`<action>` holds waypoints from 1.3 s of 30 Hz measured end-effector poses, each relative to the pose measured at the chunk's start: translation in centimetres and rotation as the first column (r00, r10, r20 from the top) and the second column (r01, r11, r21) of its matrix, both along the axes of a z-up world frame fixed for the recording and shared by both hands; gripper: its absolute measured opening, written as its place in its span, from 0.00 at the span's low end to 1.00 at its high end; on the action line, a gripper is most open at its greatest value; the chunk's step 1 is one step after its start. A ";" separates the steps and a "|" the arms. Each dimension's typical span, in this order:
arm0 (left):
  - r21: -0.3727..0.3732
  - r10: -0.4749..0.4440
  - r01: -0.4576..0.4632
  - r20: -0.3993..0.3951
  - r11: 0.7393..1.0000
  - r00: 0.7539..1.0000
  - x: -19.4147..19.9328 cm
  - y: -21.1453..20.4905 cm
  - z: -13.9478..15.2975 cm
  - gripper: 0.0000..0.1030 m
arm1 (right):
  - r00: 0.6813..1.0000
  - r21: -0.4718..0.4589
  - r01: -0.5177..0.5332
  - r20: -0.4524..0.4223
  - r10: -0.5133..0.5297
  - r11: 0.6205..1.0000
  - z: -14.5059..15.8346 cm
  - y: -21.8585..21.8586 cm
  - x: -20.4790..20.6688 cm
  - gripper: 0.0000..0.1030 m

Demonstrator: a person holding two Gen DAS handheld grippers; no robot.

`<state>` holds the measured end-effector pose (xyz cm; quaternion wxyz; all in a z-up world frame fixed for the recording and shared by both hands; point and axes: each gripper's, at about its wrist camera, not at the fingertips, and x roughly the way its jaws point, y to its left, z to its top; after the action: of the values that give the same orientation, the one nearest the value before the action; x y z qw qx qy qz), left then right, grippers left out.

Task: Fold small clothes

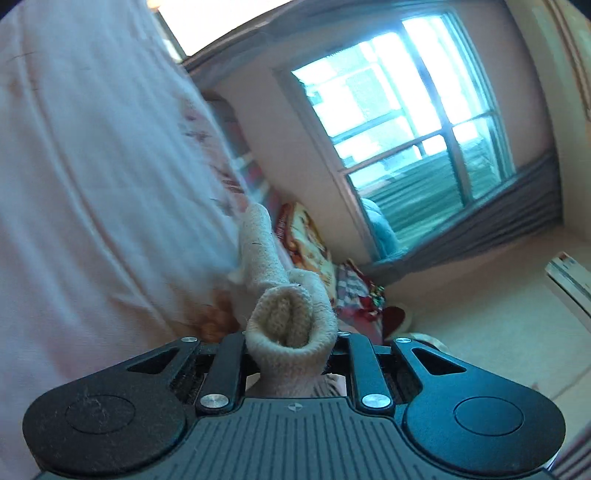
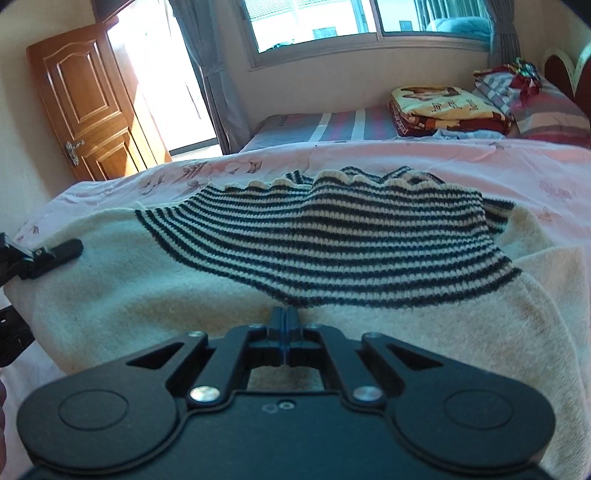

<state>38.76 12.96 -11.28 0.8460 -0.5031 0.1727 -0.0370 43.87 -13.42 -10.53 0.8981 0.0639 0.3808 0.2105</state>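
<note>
A cream knit sweater (image 2: 155, 280) with a black-and-cream striped top part (image 2: 332, 240) lies spread on the pink floral bedsheet (image 2: 443, 162). My right gripper (image 2: 284, 317) is shut, its joined fingertips resting at the sweater's near cream part; I cannot tell whether cloth is pinched. My left gripper (image 1: 291, 350) is shut on a bunched cream fold of the sweater (image 1: 284, 314), lifted and tilted, its fingers hidden by the cloth. The left gripper also shows at the left edge of the right wrist view (image 2: 44, 254), at the sweater's left edge.
The bed holds folded blankets (image 2: 443, 107) and striped pillows (image 2: 546, 107) at the far right. A window (image 2: 332, 22) with grey curtains is behind the bed. A wooden door (image 2: 88, 99) stands open at the left. The sheet (image 1: 92, 184) fills the left of the left wrist view.
</note>
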 end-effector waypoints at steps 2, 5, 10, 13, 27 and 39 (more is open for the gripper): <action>0.054 -0.104 0.103 0.034 0.993 0.994 1.5 -2.8 2.7 0.16 | 0.997 0.112 0.042 -0.066 -0.034 0.993 -0.3 -1.6 0.8 0.00; 0.144 -0.256 0.252 0.011 0.957 0.967 3.4 -7.8 4.8 0.16 | 0.971 0.372 0.212 -0.186 -0.151 0.903 -0.6 -6.8 1.0 0.01; 0.319 -0.443 0.489 -0.209 0.812 0.872 5.3 -17.1 2.9 0.16 | 0.896 0.661 0.441 -0.356 -0.265 0.607 -1.7 -18.2 -1.5 0.37; 0.445 -0.449 0.524 -0.272 0.726 0.851 4.8 -20.6 1.7 0.23 | 0.894 0.697 0.446 -0.371 -0.250 0.561 -1.4 -21.6 -3.0 0.68; 0.503 -0.284 0.352 -0.209 0.789 0.936 3.9 -8.2 4.9 0.76 | 0.902 0.636 0.362 -0.424 -0.084 0.682 -0.5 -18.8 -1.8 0.68; 0.512 -0.279 0.398 -0.295 0.762 0.914 6.3 -9.4 0.4 0.77 | 0.996 0.096 0.055 -0.079 -0.047 0.994 3.3 -9.7 -0.2 0.16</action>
<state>45.09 3.59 -10.90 0.9131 -0.1933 0.3486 -0.0865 43.69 -23.08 -7.26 0.8836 0.1259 0.4025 0.2032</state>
